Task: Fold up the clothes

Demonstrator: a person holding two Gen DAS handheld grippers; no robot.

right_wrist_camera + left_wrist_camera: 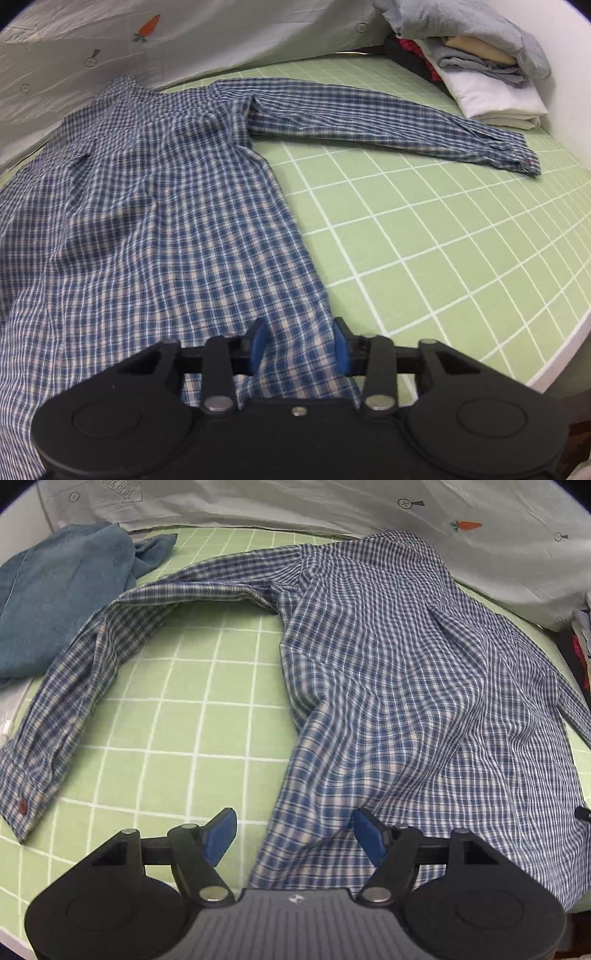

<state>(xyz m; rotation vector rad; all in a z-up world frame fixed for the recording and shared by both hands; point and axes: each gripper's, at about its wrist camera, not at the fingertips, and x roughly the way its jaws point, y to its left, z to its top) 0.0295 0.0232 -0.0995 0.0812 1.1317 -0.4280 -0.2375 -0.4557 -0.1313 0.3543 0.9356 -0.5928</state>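
Observation:
A blue and white plaid shirt lies spread on a green grid mat, collar away from me. Its left sleeve stretches out to the left, the cuff near the mat's edge. My left gripper is open, its blue pads astride the shirt's lower left hem corner. In the right wrist view the shirt fills the left side and its right sleeve reaches out right. My right gripper is open, its pads astride the lower right hem edge.
A blue denim garment lies crumpled at the far left. A stack of folded clothes sits at the far right of the mat. A white sheet with a carrot print hangs behind the mat.

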